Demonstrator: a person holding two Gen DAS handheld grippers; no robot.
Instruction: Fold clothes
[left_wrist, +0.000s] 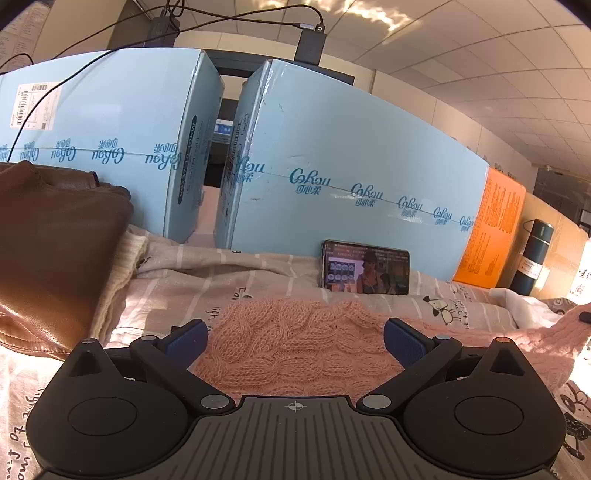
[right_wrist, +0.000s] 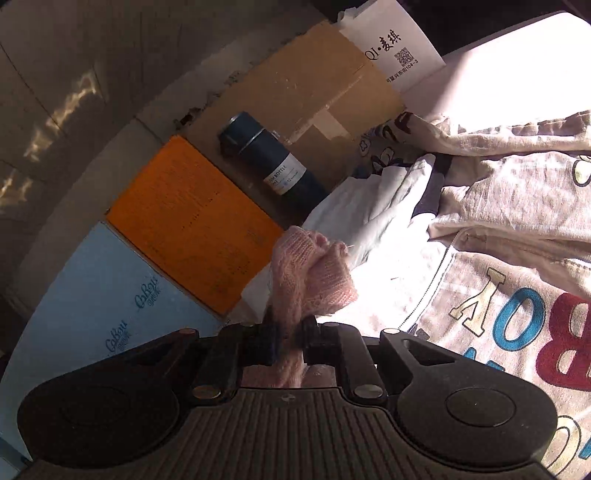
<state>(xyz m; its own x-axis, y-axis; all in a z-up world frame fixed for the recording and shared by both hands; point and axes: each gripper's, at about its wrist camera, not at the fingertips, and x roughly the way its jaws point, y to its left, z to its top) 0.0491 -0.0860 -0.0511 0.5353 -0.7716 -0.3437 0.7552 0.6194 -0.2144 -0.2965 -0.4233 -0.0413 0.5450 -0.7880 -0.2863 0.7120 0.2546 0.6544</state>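
A pink cable-knit sweater lies on the striped sheet in the left wrist view. My left gripper is open, its blue pads either side of the sweater's body, just above it. The sweater's sleeve stretches away to the right. In the right wrist view my right gripper is shut on the end of the pink sleeve, which bunches up beyond the fingers.
A brown leather jacket and a cream knit lie at the left. A phone leans on blue boxes. An orange box, a dark bottle and a grey printed sweatshirt lie beyond the right gripper.
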